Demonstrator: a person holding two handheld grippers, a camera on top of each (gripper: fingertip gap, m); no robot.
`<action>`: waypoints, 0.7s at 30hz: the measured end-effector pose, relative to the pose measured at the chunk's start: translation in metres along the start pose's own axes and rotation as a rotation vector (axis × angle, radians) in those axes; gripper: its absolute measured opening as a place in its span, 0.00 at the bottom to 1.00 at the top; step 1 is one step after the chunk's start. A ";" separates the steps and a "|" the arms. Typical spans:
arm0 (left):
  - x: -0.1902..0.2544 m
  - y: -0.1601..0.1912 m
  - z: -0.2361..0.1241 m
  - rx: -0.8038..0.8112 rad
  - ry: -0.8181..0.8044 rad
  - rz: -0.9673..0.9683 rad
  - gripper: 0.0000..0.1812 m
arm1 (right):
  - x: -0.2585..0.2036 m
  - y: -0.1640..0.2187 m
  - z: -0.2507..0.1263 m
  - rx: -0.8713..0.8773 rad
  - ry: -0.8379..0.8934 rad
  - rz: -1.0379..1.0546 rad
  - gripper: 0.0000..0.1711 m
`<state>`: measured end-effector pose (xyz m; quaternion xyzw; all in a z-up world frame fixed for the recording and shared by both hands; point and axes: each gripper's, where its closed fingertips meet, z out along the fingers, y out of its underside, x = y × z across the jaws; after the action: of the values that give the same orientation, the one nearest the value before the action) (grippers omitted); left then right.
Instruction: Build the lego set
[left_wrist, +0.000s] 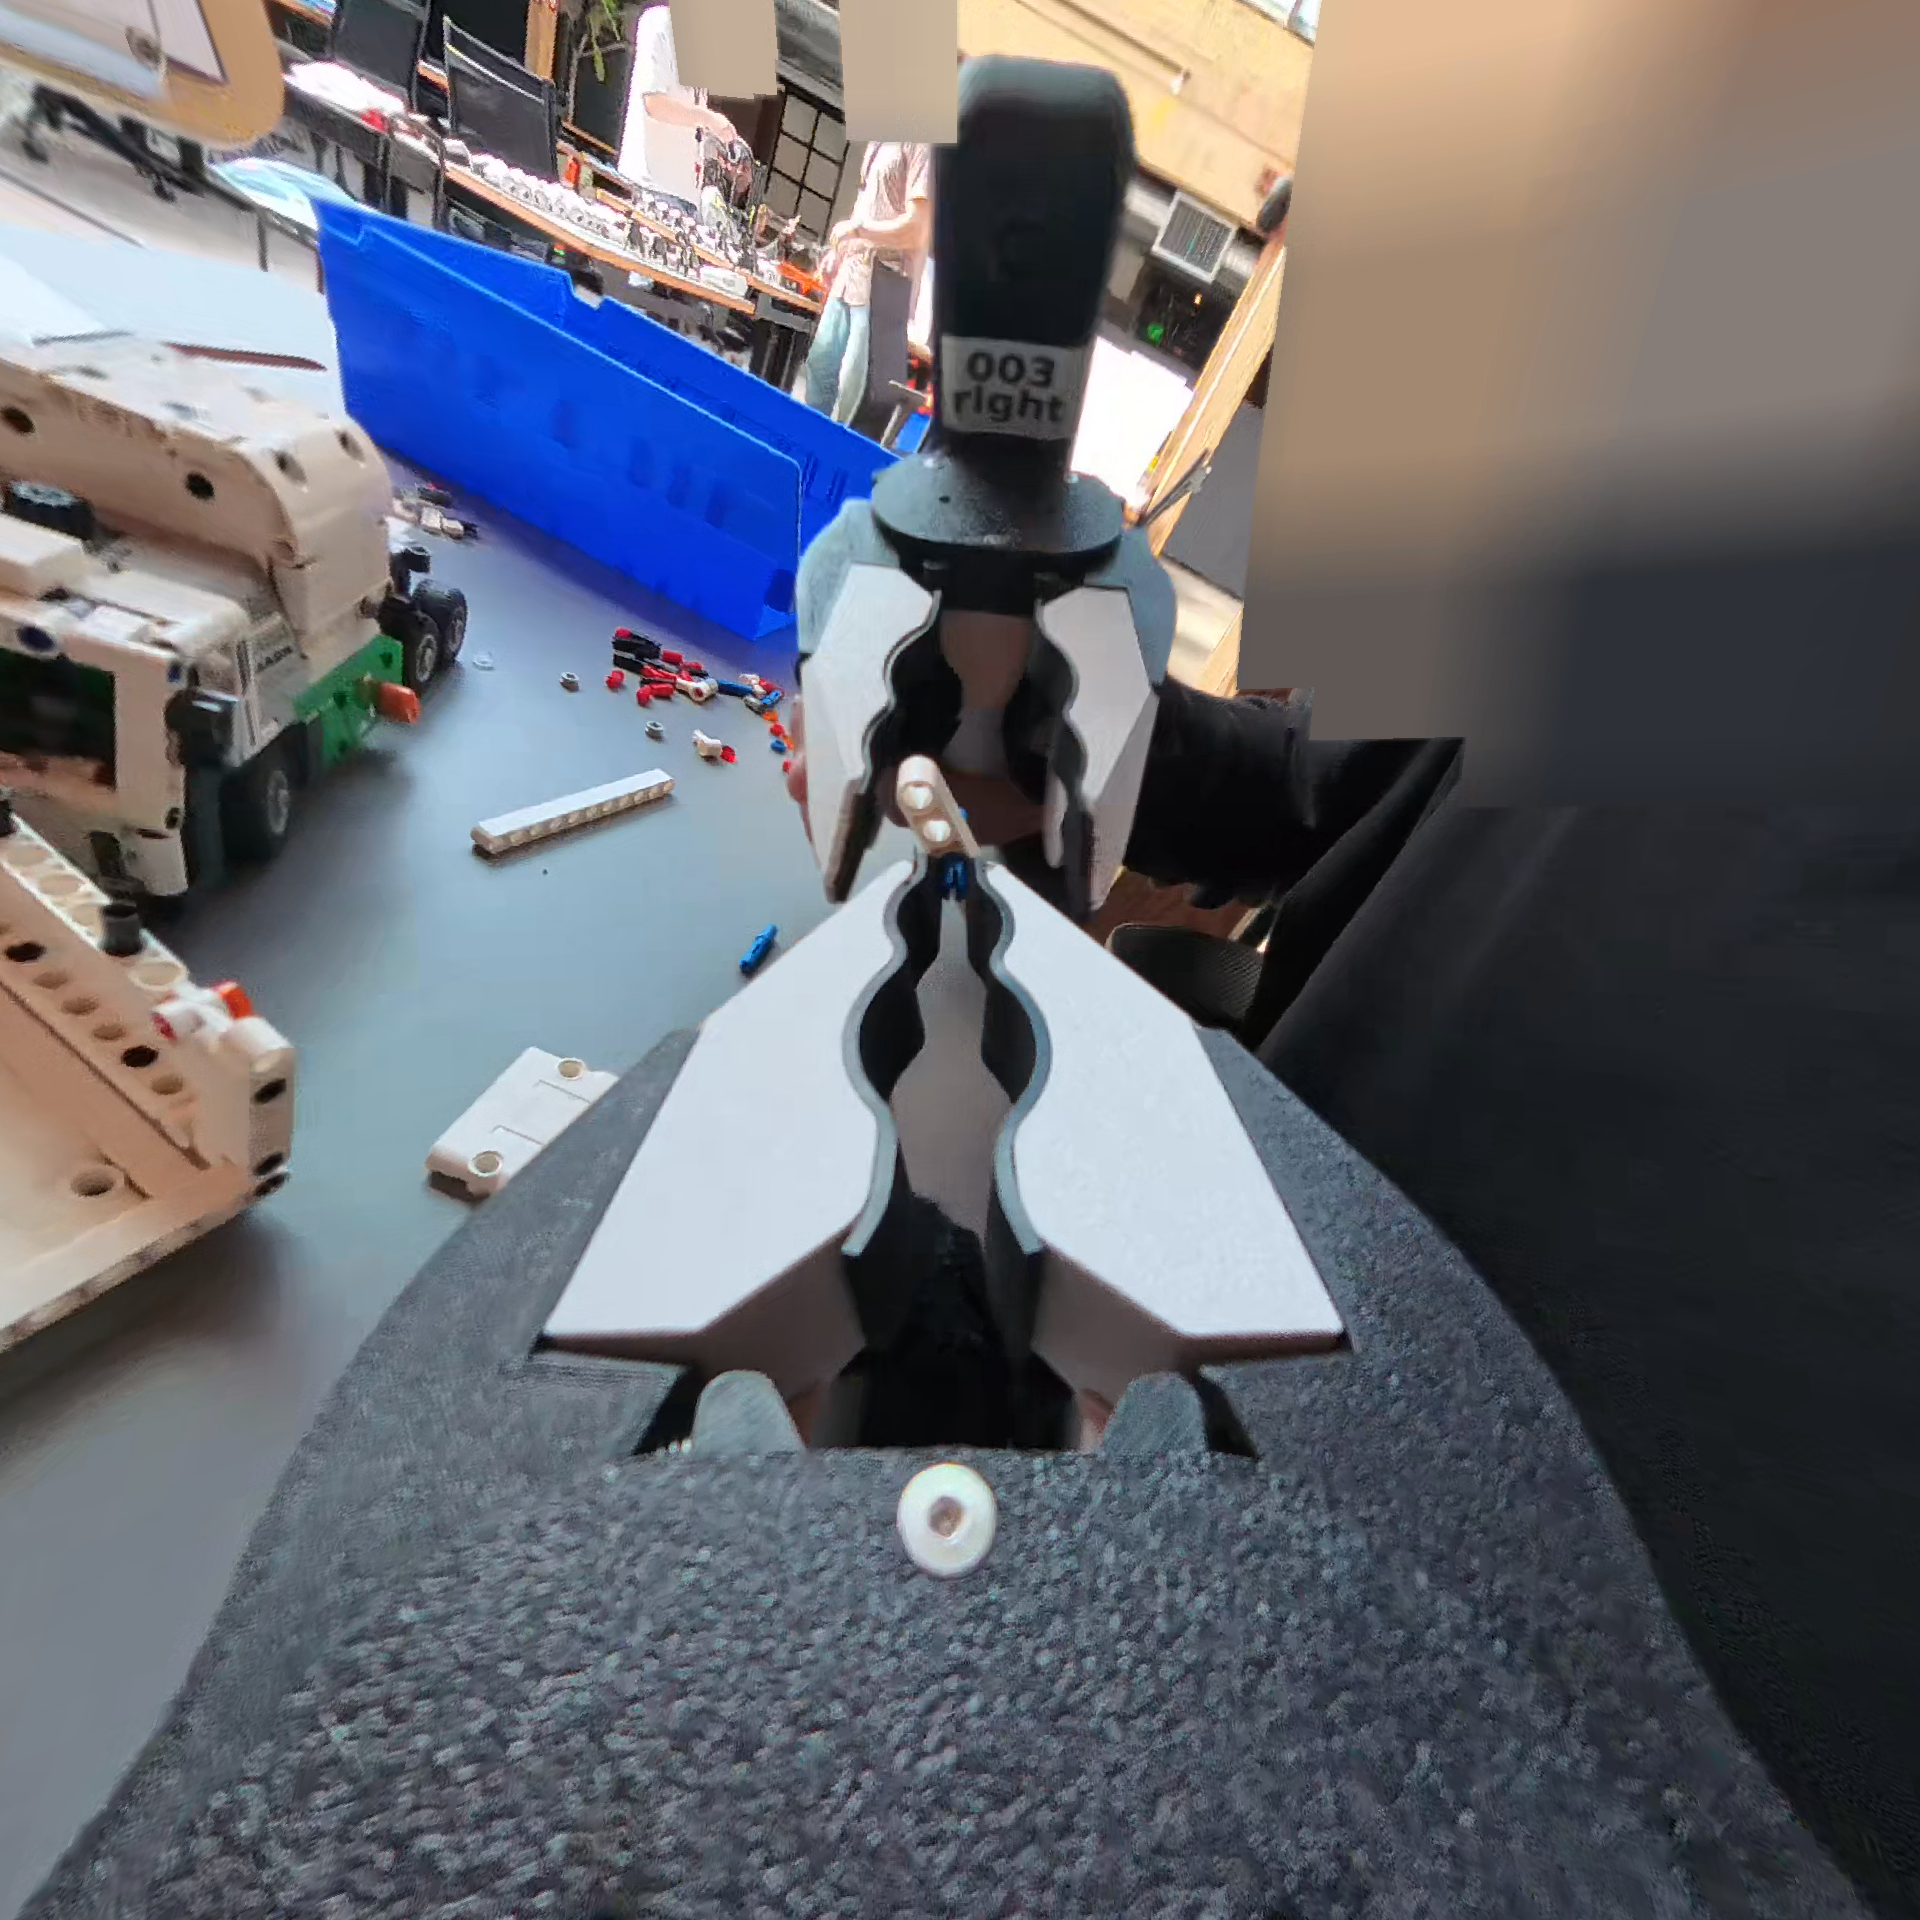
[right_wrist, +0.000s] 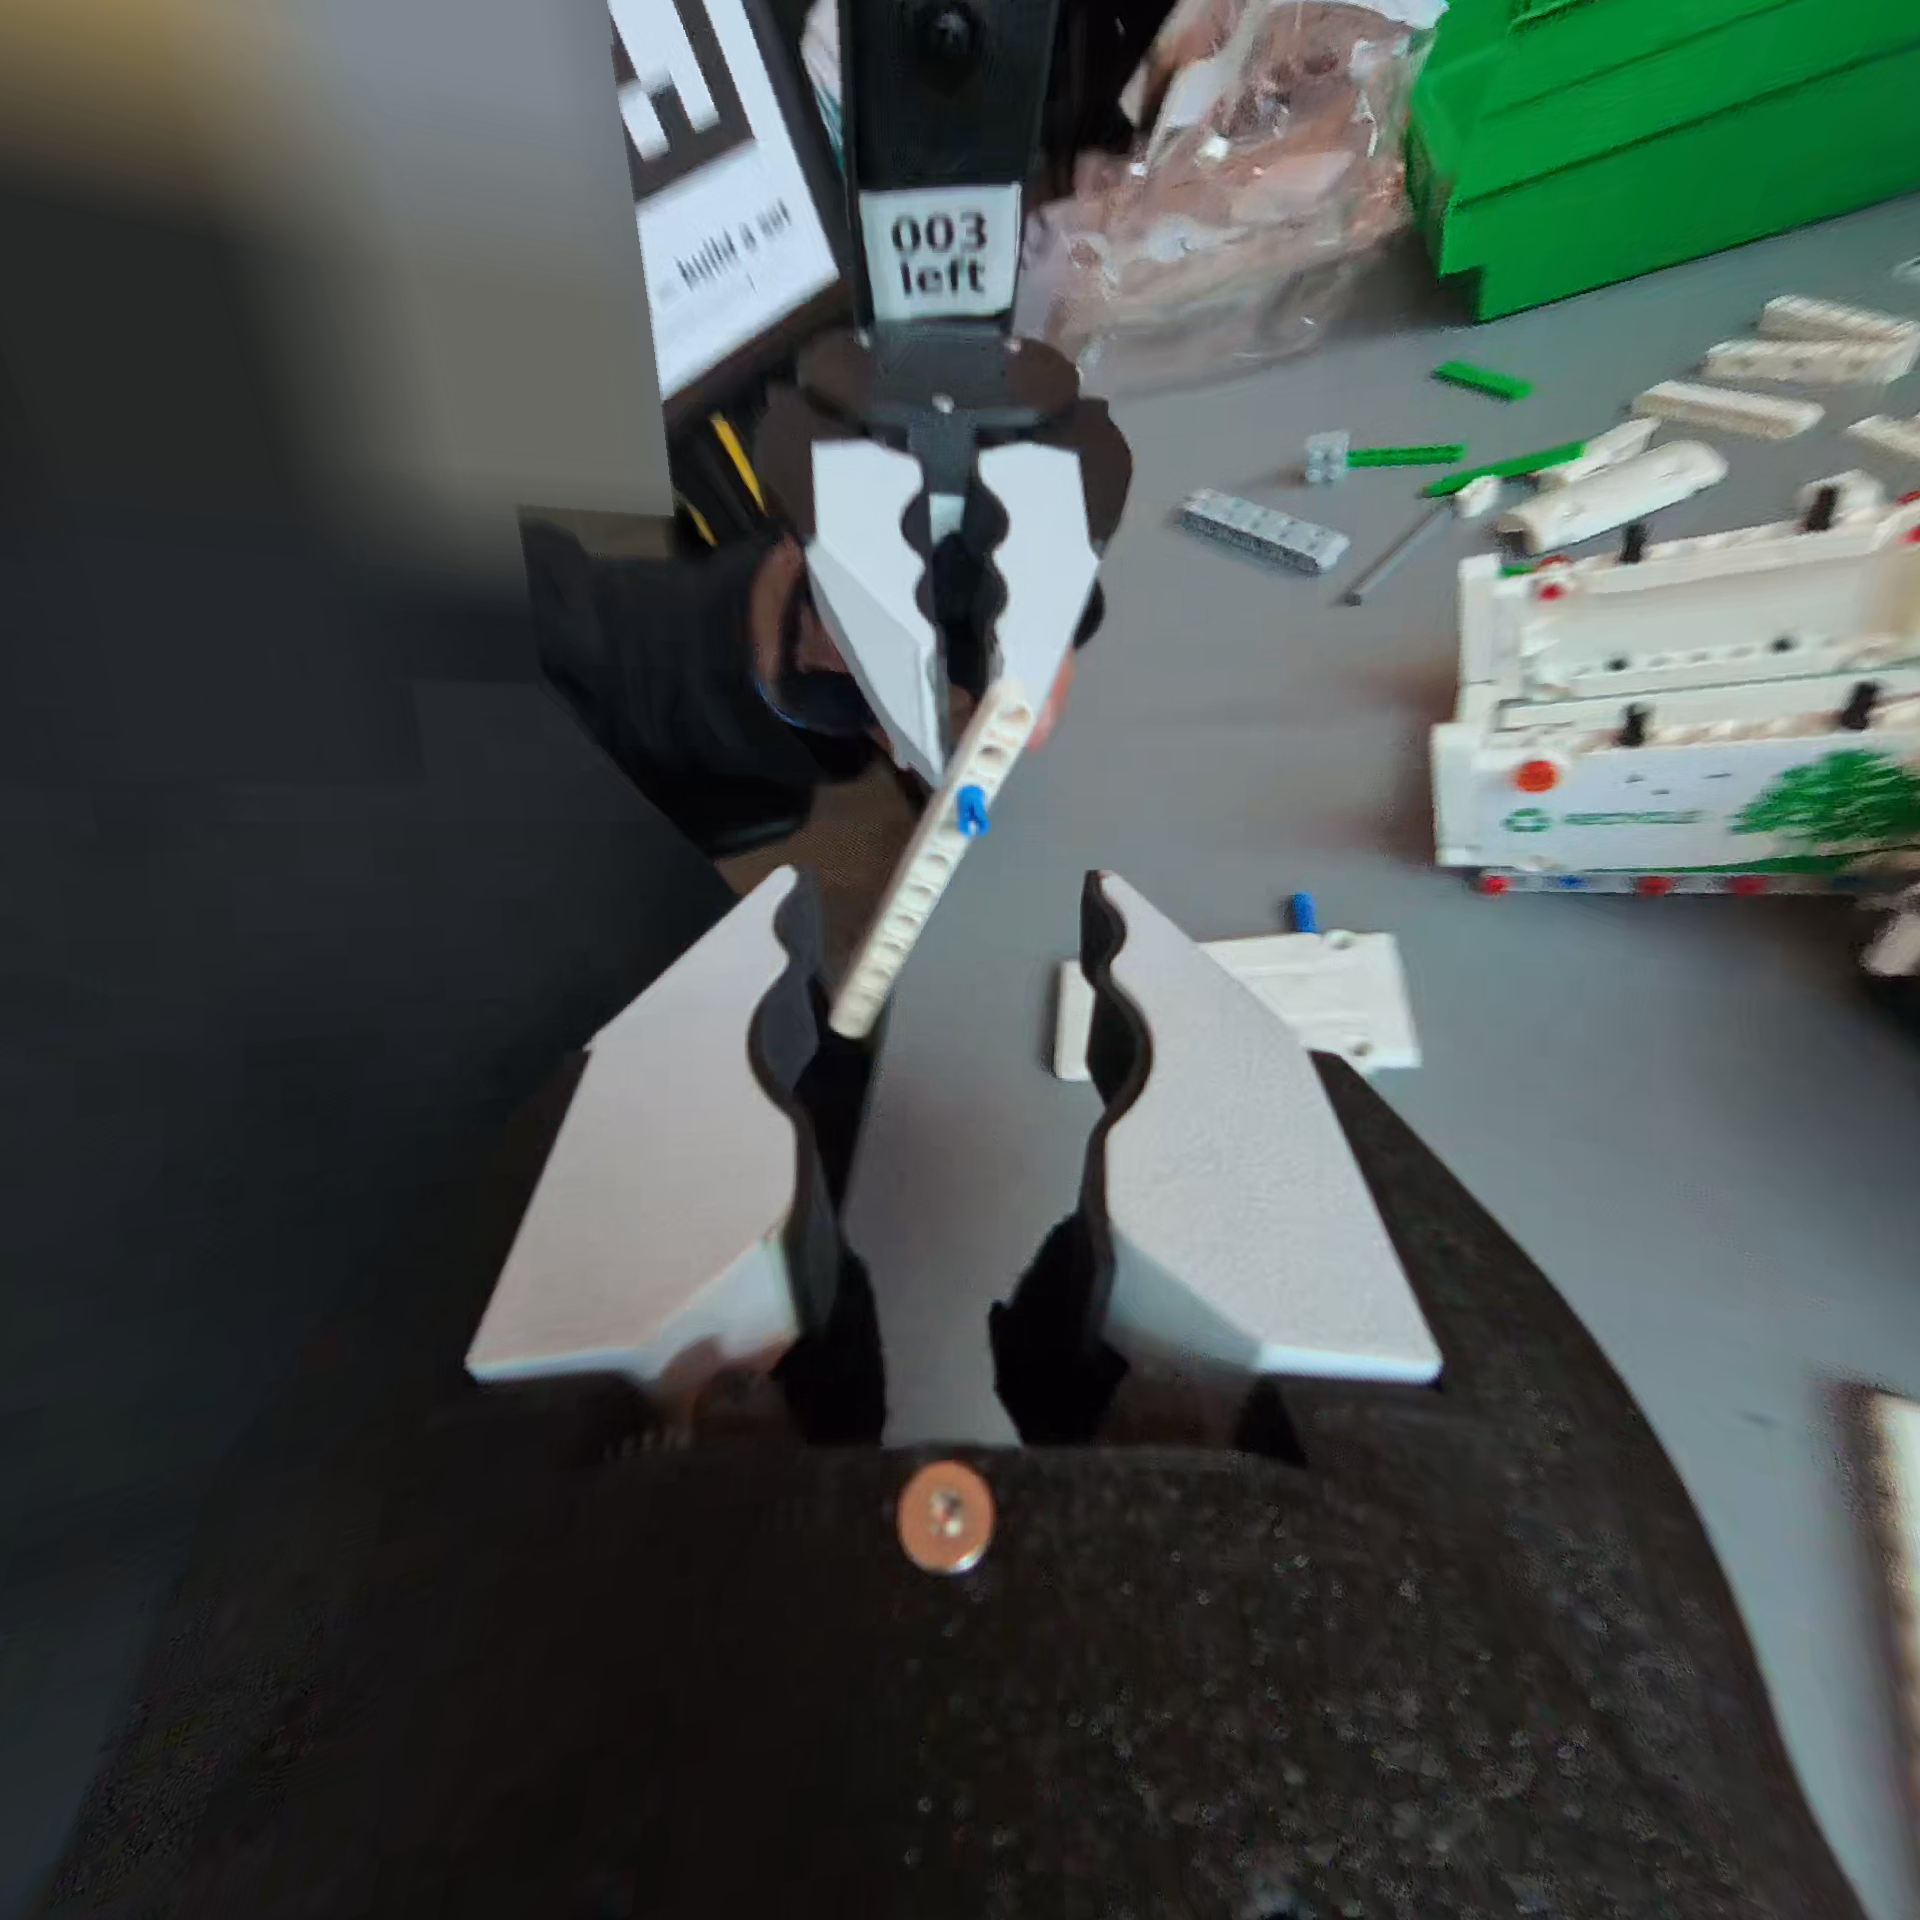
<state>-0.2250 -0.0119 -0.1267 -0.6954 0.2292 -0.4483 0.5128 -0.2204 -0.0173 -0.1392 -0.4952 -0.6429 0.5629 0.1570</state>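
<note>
My left gripper (left_wrist: 945, 871) is shut on a long white holed beam (left_wrist: 928, 810) that carries a blue pin (left_wrist: 951, 878) at the fingertips. In the right wrist view the left gripper (right_wrist: 948, 767) holds this beam (right_wrist: 914, 904) at its far end, with the blue pin (right_wrist: 971, 810) stuck through it. The beam slants down toward me and its near end lies beside my left finger. My right gripper (right_wrist: 945, 883) is open and empty, its jaws either side of the beam. Its fingers (left_wrist: 852, 727) face the left gripper in the left wrist view.
A white and green truck model (left_wrist: 208, 644) and a white holed assembly (left_wrist: 125, 1060) stand left. A blue bin (left_wrist: 582, 447), loose small parts (left_wrist: 675, 681), a white beam (left_wrist: 571, 816), a white panel (left_wrist: 520, 1127) and a blue pin (left_wrist: 758, 948) lie on the grey table. A white truck body (right_wrist: 1662, 769) and a green bin (right_wrist: 1662, 135) stand right.
</note>
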 end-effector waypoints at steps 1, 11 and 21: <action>0.002 0.003 0.002 -0.025 -0.012 0.046 0.01 | -0.008 -0.005 0.002 0.058 -0.062 0.082 0.27; 0.014 0.016 -0.001 -0.119 -0.030 0.241 0.01 | -0.014 -0.001 0.013 0.165 -0.062 0.057 0.04; 0.014 0.014 -0.011 -0.108 -0.062 0.297 0.01 | -0.014 -0.006 0.009 0.268 -0.055 0.055 0.03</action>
<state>-0.2254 -0.0333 -0.1332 -0.6940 0.3374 -0.3331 0.5418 -0.2241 -0.0330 -0.1322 -0.4717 -0.5521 0.6612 0.1885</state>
